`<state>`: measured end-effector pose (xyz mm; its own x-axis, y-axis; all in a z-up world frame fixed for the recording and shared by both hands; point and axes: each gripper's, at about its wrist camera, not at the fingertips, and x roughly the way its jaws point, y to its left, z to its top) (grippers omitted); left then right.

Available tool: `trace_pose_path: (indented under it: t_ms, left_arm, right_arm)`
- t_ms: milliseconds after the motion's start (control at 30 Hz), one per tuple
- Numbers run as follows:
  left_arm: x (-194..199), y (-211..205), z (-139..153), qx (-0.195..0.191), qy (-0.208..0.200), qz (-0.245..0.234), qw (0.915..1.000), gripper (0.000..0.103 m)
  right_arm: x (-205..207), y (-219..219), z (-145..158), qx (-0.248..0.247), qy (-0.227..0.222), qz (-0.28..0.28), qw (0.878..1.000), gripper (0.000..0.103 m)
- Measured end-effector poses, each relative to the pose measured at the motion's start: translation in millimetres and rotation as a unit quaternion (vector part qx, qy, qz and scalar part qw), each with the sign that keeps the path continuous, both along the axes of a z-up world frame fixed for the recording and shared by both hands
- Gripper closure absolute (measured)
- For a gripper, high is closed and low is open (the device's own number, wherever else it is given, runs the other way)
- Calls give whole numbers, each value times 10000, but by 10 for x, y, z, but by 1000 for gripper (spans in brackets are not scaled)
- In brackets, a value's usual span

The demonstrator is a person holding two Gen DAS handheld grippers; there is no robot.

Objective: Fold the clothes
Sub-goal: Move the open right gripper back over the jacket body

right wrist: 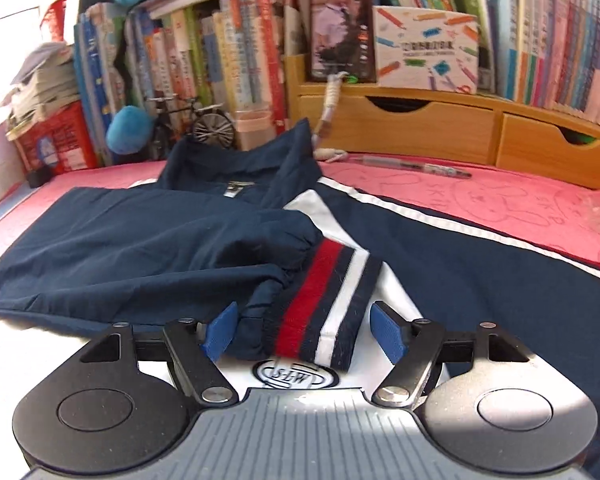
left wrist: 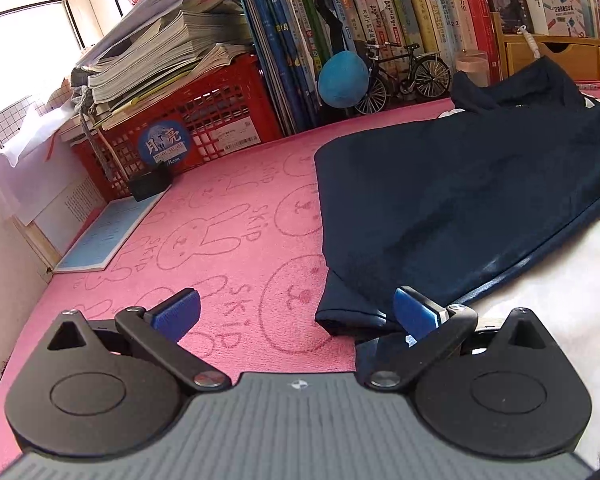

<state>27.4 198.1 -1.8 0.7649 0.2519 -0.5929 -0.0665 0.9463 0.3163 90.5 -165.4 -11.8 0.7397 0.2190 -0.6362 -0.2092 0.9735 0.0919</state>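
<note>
A navy and white track jacket lies on a pink mat. Its left sleeve is folded across the body. My left gripper is open, low over the mat at the jacket's near left corner; its right pad touches the navy edge. In the right wrist view the jacket fills the middle. My right gripper is open with the striped red, white and navy cuff lying between its pads. The white front with a round logo lies under it.
A red crate with stacked papers and a blue booklet sit at the left. Books, a blue plush ball and a model bicycle line the back. Wooden drawers and a pen lie behind the jacket.
</note>
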Motion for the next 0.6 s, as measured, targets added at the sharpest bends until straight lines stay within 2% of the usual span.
trace_pose_path:
  t_ms: [67, 267, 433, 533, 600]
  left_arm:
    - [-6, -18, -9, 21, -2, -25, 10000, 0]
    - [-87, -19, 111, 199, -174, -16, 9996, 0]
    - [-30, 13, 340, 20, -400, -207, 9990, 0]
    - [153, -110, 270, 322, -192, -363, 9986, 0]
    - [190, -167, 117, 545, -2, -372, 9978, 0]
  right_arm:
    - [-33, -45, 22, -8, -28, -90, 10000, 32]
    - [-234, 67, 176, -387, -352, 200, 9984, 30]
    - [-193, 273, 317, 183, -465, 655, 9966, 29]
    - [-124, 545, 316, 576, -312, 997, 9929, 29]
    - [-115, 750, 310, 688, -237, 1239, 9896, 29]
